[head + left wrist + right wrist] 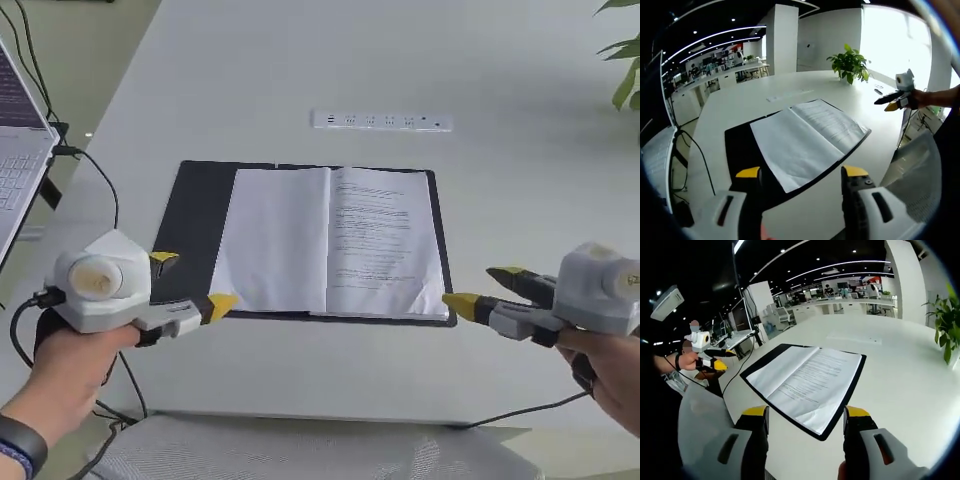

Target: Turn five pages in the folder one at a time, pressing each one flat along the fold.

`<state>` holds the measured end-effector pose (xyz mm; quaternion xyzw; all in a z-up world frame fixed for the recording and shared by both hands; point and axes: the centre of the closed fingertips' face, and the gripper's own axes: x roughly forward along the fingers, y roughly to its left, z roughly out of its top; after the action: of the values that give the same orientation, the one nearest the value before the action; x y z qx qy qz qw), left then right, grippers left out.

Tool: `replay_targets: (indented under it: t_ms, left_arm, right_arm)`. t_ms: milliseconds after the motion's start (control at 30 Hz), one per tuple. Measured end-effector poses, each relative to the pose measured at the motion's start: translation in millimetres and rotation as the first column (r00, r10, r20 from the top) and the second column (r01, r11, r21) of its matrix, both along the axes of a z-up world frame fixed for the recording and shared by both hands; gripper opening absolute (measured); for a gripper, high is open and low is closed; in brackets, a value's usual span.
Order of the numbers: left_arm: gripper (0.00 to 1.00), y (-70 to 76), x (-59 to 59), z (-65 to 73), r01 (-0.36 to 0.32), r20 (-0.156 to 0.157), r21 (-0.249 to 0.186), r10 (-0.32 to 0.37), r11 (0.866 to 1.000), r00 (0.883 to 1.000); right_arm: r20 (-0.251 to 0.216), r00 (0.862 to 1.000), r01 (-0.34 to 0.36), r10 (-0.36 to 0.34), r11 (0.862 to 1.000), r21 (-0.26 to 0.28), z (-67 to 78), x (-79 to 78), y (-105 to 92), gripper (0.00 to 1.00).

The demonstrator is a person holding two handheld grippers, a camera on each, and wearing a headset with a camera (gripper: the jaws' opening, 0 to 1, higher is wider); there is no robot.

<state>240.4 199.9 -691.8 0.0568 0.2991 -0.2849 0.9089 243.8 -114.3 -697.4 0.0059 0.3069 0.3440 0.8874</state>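
Note:
A black folder (195, 215) lies open on the white table, a blank white page (275, 240) on its left and a printed page (385, 240) on its right. The same folder (740, 145) sits ahead of the left gripper's jaws, and the folder (835, 415) also lies ahead of the right one. My left gripper (192, 283) hovers open off the folder's near left corner, holding nothing. My right gripper (483, 290) is open too, just off the near right corner, apart from the pages.
A white power strip (382, 121) lies beyond the folder. A laptop (15, 150) with cables (100, 180) sits at the far left edge. A potted plant (622, 60) stands at the back right. A grey chair (280, 450) is below the table's near edge.

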Motion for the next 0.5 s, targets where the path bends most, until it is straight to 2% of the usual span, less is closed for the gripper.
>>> replay_targets:
  t_ms: [133, 267, 333, 500]
  left_arm:
    - [0.65, 2.2, -3.4, -1.0, -0.001, -0.003, 0.001, 0.001, 1.0, 1.0]
    - [0.67, 5.5, -6.9, -0.9, -0.004, -0.007, -0.005, 0.004, 1.0, 1.0]
    - [0.68, 7.3, -7.6, 0.2, -0.015, -0.005, -0.02, 0.015, 1.0, 1.0]
    - [0.69, 7.5, -10.8, -2.8, -0.012, -0.015, -0.014, 0.012, 1.0, 1.0]
  right_arm:
    - [0.011, 1.0, -0.008, 0.008, 0.999, -0.037, -3.4, -1.4, -4.7, 0.63]
    - [0.007, 1.0, -0.023, 0.023, 0.997, -0.073, -8.9, -11.3, -3.1, 0.66]
    - [0.002, 1.0, -0.027, 0.027, 0.997, -0.077, -10.7, -15.4, -2.8, 0.66]
    - [-0.008, 1.0, -0.01, 0.009, 0.998, -0.07, -13.0, -17.4, -7.1, 0.69]
